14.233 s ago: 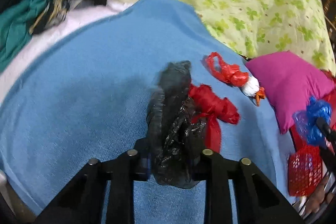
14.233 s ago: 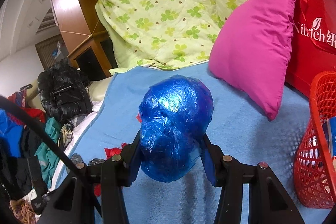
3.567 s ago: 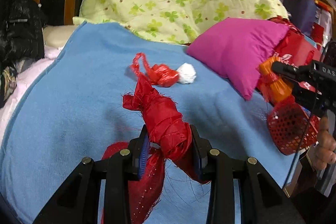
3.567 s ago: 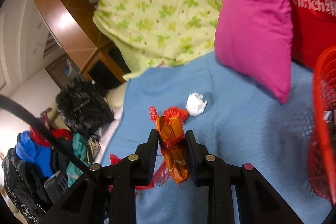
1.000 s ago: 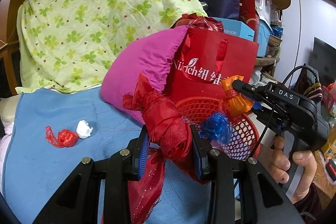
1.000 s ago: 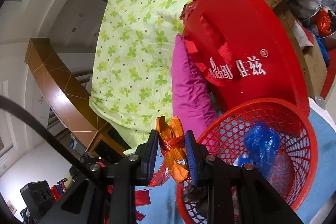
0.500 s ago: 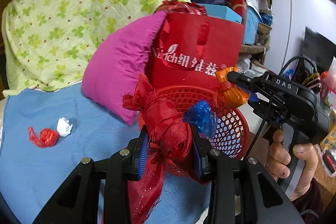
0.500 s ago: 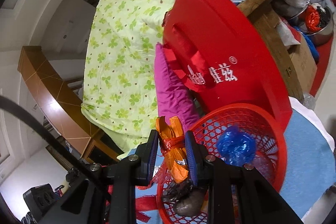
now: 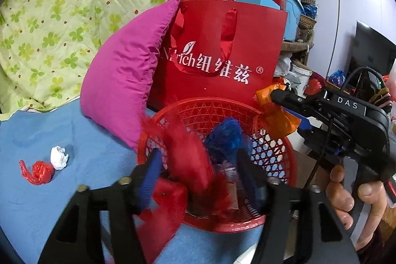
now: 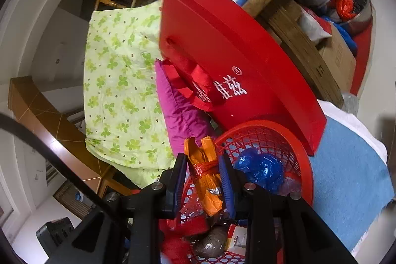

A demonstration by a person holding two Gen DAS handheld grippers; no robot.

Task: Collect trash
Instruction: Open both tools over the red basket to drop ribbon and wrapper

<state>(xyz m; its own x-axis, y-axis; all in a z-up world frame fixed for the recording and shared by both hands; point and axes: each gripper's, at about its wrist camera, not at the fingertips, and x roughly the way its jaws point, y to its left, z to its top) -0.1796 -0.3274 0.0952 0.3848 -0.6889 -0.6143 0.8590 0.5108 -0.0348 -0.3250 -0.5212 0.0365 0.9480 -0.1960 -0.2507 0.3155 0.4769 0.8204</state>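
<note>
Your left gripper [image 9: 198, 177] hung over the red basket [image 9: 284, 152], its jaws opening, the blurred red mesh bundle [image 9: 190, 165] loose between them with neither pad pressing it. Only this view showed the small red bag [image 9: 37, 171] and white wad [image 9: 59, 157] on the blue blanket [image 9: 49, 189], and "DAS" on your right gripper [image 9: 274, 95]. The red gift bag [image 9: 222, 53] read "Nirich". Your right gripper [image 10: 203, 180] was clamped on the orange wrapper [image 10: 205, 177] above the basket rim; a blue bag [image 10: 259, 170] lay inside.
</note>
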